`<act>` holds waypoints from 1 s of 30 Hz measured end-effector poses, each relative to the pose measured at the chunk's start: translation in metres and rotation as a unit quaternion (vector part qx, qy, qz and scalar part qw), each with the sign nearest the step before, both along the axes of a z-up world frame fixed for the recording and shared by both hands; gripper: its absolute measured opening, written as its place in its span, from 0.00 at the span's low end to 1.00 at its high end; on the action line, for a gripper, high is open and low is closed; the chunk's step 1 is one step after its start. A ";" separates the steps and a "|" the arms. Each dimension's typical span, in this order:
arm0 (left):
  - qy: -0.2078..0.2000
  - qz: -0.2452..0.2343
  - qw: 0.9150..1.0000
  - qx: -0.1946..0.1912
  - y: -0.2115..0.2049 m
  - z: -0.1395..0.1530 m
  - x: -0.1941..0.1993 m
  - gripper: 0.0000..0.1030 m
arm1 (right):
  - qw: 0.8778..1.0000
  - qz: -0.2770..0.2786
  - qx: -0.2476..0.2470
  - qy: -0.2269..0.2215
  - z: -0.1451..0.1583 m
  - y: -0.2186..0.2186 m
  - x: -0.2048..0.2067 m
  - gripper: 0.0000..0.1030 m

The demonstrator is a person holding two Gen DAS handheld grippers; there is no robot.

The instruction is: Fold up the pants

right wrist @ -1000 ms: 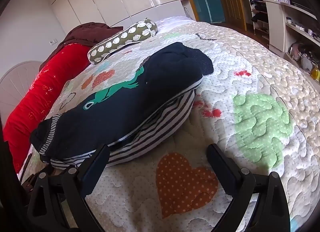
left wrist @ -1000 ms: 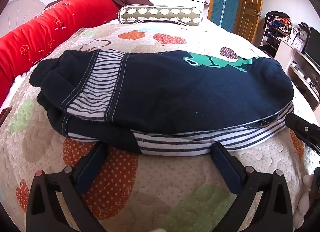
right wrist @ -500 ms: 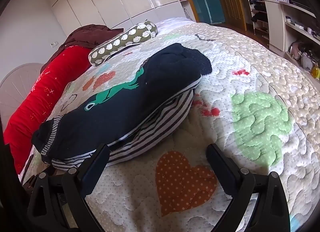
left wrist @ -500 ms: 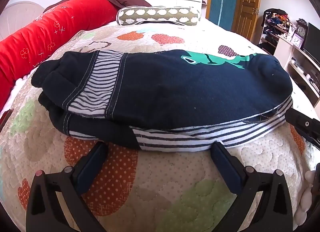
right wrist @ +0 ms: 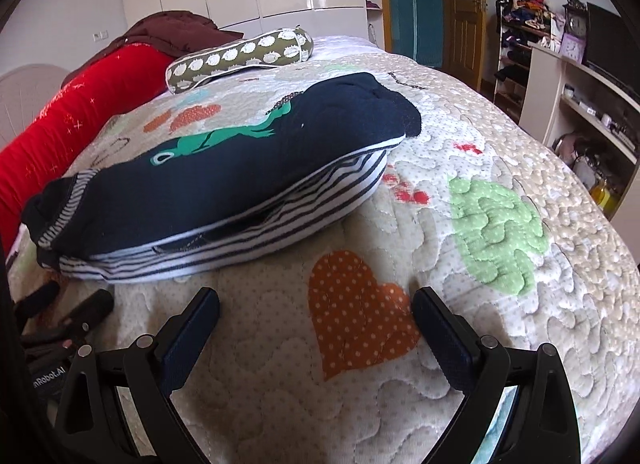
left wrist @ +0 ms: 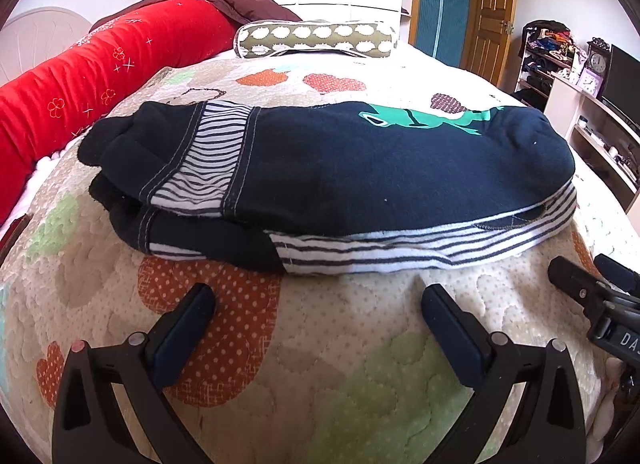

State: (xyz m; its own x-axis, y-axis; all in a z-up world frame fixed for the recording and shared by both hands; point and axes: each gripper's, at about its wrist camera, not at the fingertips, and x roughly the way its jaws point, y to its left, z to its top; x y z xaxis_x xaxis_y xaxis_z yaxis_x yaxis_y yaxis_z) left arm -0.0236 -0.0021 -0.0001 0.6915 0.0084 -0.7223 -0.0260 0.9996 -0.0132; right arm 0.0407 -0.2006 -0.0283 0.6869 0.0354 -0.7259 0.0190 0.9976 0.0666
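Both the left gripper (left wrist: 316, 304) and right gripper (right wrist: 316, 308) have backed off the folded pants (left wrist: 340, 168), fingers wide and empty, so folding looks finished.

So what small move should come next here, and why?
Probably ease both grippers back a little further: the navy pants with striped lining already lie folded double on the quilted bedspread, and the left gripper and right gripper are open, touching nothing.
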 end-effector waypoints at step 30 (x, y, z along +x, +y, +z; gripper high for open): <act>0.061 0.075 0.981 -0.171 0.133 0.068 0.041 0.58 | 0.998 0.049 -0.019 0.028 -0.009 -0.004 0.000 0.99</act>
State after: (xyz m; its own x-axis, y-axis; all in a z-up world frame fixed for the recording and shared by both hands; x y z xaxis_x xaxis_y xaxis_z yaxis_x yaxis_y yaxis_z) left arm 0.0176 0.1307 0.0678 0.6095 -0.1529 -0.7779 -0.1948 0.9223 -0.3339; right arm 0.0403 -0.2042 -0.0375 0.6401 0.0711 -0.7650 -0.0755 0.9967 0.0294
